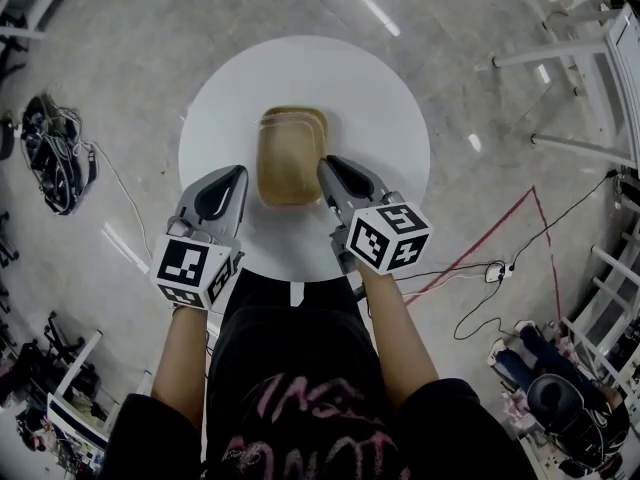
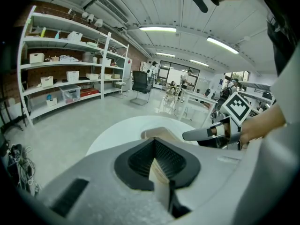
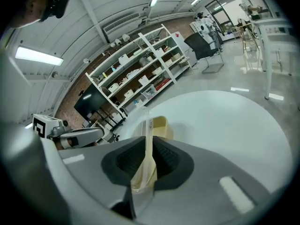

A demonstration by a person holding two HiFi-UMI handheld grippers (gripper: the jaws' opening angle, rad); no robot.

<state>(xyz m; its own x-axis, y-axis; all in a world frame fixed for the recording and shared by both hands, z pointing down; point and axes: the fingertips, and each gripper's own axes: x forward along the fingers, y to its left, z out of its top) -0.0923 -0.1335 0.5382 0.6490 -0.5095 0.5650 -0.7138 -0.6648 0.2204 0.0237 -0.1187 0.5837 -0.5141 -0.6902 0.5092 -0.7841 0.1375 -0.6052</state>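
The right gripper [image 1: 326, 165] is pinching a thin translucent plastic film [image 3: 146, 144] at the right edge of the tan square tray [image 1: 288, 158], which is sitting mid-way across the round white table [image 1: 390, 118]; the left gripper [image 1: 238, 174], just beside the tray's left edge, is clamping a pale strip of that film too.

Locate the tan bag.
Head view: the tan bag lies at the middle of the round white table, between the left gripper and the right gripper, which pinches its right edge.
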